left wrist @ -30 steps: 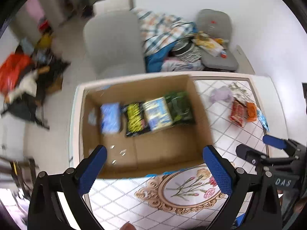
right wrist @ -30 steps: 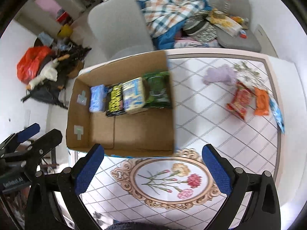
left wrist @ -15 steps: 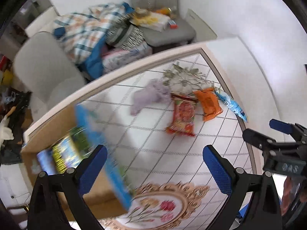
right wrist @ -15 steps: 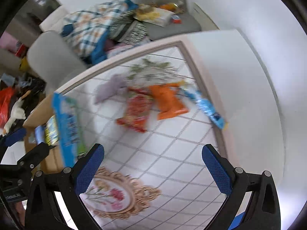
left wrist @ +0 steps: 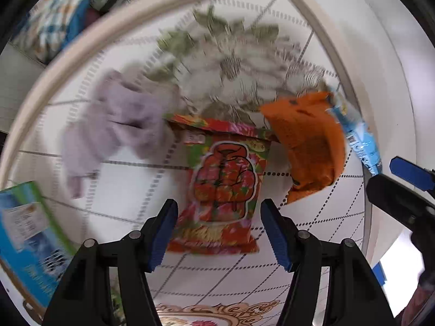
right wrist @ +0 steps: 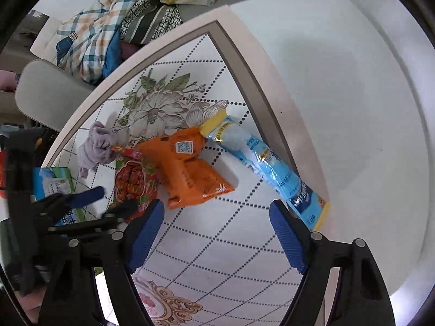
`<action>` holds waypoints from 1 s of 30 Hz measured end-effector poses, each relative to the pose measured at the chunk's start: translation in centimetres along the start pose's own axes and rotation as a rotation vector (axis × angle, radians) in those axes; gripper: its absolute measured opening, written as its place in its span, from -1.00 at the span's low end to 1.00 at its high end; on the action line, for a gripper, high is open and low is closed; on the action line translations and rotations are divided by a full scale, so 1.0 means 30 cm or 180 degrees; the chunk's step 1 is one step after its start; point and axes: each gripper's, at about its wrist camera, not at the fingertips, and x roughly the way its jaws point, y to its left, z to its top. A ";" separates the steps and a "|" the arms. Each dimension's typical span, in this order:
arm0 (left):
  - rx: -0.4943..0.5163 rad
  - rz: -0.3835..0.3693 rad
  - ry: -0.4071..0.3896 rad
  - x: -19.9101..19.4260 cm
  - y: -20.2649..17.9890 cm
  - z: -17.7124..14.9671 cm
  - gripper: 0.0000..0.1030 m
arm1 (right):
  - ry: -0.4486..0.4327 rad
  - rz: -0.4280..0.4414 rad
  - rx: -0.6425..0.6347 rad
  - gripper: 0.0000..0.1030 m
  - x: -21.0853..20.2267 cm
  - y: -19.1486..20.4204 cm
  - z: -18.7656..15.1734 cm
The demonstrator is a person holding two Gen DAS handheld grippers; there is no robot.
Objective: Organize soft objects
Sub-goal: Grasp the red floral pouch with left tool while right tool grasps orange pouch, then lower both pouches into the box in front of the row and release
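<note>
A red snack packet (left wrist: pixel 223 187) lies on the tiled table (left wrist: pixel 130 184), its near end between the open fingers of my left gripper (left wrist: pixel 218 233), which holds nothing. An orange packet (left wrist: pixel 307 141) lies to its right, a long light-blue packet (left wrist: pixel 359 135) further right, and a lilac cloth (left wrist: pixel 117 125) to its left. In the right wrist view the red packet (right wrist: pixel 133 179), orange packet (right wrist: pixel 190 171), blue packet (right wrist: pixel 269 168) and cloth (right wrist: pixel 95 146) show ahead. My right gripper (right wrist: pixel 216 236) is open and empty above bare table, just short of the orange packet.
The blue-green edge of the cardboard box (left wrist: pixel 27 233) stands at the left. A grey chair (right wrist: pixel 46 100) and a pile of plaid clothes (right wrist: pixel 92 35) sit beyond the table's far edge. A white wall (right wrist: pixel 339 81) borders the table on the right.
Both grippers have swung right, away from the box, and come down close to the packets. The left gripper's fingers have narrowed around the red packet's near end.
</note>
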 end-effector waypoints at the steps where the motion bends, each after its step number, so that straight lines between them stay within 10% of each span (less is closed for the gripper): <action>1: -0.0029 0.0016 0.0029 0.019 0.004 0.000 0.17 | 0.0024 0.0017 -0.0026 0.59 0.016 0.002 0.012; 5: -0.0096 -0.0008 -0.0078 0.011 0.019 -0.024 -0.10 | 0.0114 0.0067 -0.0103 0.59 0.063 0.030 0.046; 30: -0.0506 -0.0009 -0.0548 -0.152 0.126 -0.129 -0.19 | 0.0137 -0.0168 -0.0330 -0.25 0.191 0.275 0.046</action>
